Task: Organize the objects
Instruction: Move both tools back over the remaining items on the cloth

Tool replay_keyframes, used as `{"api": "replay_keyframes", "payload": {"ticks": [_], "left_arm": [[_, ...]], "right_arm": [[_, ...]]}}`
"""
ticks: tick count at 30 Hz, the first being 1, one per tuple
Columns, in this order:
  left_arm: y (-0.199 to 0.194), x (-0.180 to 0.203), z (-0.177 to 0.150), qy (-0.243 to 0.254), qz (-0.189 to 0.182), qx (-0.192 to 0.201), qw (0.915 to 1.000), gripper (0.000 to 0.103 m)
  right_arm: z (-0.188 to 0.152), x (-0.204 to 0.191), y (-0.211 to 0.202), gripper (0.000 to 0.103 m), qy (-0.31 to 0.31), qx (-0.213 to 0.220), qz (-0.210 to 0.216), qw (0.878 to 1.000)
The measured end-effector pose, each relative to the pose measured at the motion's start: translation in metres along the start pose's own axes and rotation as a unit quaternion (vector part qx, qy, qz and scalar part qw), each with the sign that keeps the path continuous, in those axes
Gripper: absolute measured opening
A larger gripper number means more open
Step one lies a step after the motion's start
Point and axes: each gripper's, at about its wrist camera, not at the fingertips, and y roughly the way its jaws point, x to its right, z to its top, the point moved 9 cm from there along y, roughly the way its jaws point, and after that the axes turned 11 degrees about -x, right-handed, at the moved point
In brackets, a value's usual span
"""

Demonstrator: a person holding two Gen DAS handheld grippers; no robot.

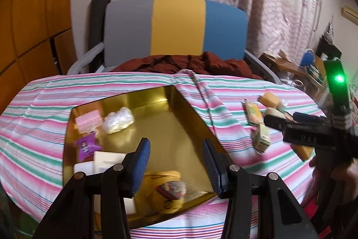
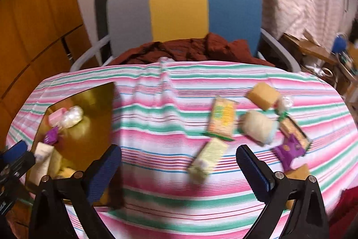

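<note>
Left gripper [image 1: 176, 162]: fingers apart, nothing between them, held over the near end of the gold tray [image 1: 179, 109]. A yellow wrapped item [image 1: 166, 192] lies in the tray just below and between the fingers, not touched. Also in the tray, toward its left side: a pink packet [image 1: 87, 121], a white crinkled wrapper [image 1: 118, 119], a purple packet [image 1: 86, 146] and a white card [image 1: 107, 160]. Right gripper [image 2: 179, 168]: fingers wide apart, empty, held above the striped worktop [image 2: 156, 104], level and pointing toward the chair [image 2: 179, 8]. A pale green packet [image 2: 207, 159] lies on the cloth between the fingers, nearer the right one, contact not evident. Beyond it lie a yellow-green packet [image 2: 222, 118], a cream bun-like item [image 2: 257, 127], an orange block [image 2: 264, 94] and a purple wrapper [image 2: 288, 152]. The tray lies to the left of the right gripper. Motion blur limits detail.
</note>
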Motion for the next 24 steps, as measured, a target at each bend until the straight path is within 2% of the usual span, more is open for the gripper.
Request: {"api": "replay_keyframes", "payload": {"ticks": [8,12,15,17,19,24], "left_arm": [[0.006,0.041,0.0,0.045,-0.027,-0.01,0.9986,0.049],[0.012,0.066,0.005,0.068,-0.04,-0.015,0.9968,0.051],[0.017,0.085,0.007,0.087,-0.048,-0.019,0.9948,0.054],[0.022,0.102,0.009,0.104,-0.056,-0.023,0.9927,0.055],[0.03,0.119,0.009,0.12,-0.065,-0.029,0.9903,0.055],[0.056,0.153,0.005,0.145,-0.082,-0.06,0.9841,0.055]], "right_arm": [[0.019,0.12,-0.005,0.103,0.103,0.001,-0.044,0.994],[0.022,0.189,0.0,0.103,0.179,0.011,-0.065,0.982],[0.008,0.227,0.01,0.103,0.246,0.01,-0.054,0.968],[-0.002,0.242,0.021,0.103,0.295,-0.011,-0.028,0.955],[-0.005,0.248,0.023,0.103,0.318,-0.012,-0.009,0.948],[-0.009,0.25,0.025,0.103,0.334,-0.017,0.007,0.942]]}}
